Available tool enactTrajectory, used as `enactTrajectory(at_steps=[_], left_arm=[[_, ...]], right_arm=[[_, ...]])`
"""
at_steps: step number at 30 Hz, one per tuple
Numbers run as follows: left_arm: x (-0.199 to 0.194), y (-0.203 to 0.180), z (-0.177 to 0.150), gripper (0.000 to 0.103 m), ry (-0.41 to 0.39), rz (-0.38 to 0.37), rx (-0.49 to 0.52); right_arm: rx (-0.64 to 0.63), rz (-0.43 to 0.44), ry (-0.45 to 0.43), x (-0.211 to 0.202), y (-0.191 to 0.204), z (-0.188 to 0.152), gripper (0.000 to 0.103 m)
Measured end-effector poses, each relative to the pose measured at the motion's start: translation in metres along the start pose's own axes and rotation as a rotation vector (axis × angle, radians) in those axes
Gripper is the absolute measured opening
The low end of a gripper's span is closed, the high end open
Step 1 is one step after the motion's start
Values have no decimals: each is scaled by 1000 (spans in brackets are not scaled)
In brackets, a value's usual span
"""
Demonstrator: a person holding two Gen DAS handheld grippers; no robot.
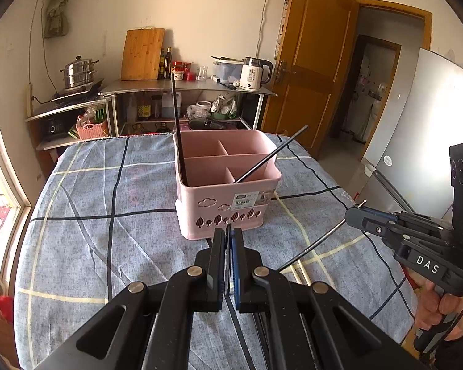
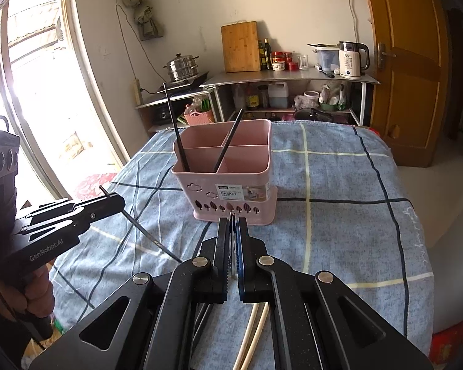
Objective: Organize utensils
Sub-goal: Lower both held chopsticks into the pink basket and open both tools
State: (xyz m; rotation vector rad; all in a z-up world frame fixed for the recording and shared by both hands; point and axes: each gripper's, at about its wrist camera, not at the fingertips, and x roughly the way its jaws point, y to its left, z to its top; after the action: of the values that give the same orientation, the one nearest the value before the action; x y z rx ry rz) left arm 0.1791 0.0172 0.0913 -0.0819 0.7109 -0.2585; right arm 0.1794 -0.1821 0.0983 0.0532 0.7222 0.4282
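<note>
A pink utensil basket (image 1: 225, 206) with several compartments stands on the checked blue tablecloth; it also shows in the right wrist view (image 2: 231, 197). Two black chopsticks (image 1: 177, 129) (image 2: 228, 141) lean in its compartments. My left gripper (image 1: 228, 234) is shut on a thin black chopstick (image 2: 151, 237), held just in front of the basket; the left gripper also shows in the right wrist view (image 2: 108, 197). My right gripper (image 2: 233, 225) is shut on a thin metallic chopstick (image 1: 311, 246), also close to the basket's front; the right gripper also shows in the left wrist view (image 1: 359, 208).
A metal kitchen rack (image 1: 188, 88) with a cutting board (image 1: 143, 54), bottles, a kettle (image 1: 256, 72) and a steamer pot (image 1: 78, 72) stands behind the table. A wooden door (image 1: 311, 71) and a fridge (image 1: 423, 141) are to the right. Pale chopsticks (image 2: 253, 333) lie under my right gripper.
</note>
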Motion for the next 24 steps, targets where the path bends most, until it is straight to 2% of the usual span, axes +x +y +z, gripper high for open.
enactTrajectory(at_steps=[9, 24], left_arm=[[-11, -9, -15, 4, 10, 7, 23], [-39, -8, 4, 4, -41, -16, 17]], right_arm=[[-21, -10, 16, -11, 4, -10, 4], [-56, -1, -59, -32, 17, 9, 3]])
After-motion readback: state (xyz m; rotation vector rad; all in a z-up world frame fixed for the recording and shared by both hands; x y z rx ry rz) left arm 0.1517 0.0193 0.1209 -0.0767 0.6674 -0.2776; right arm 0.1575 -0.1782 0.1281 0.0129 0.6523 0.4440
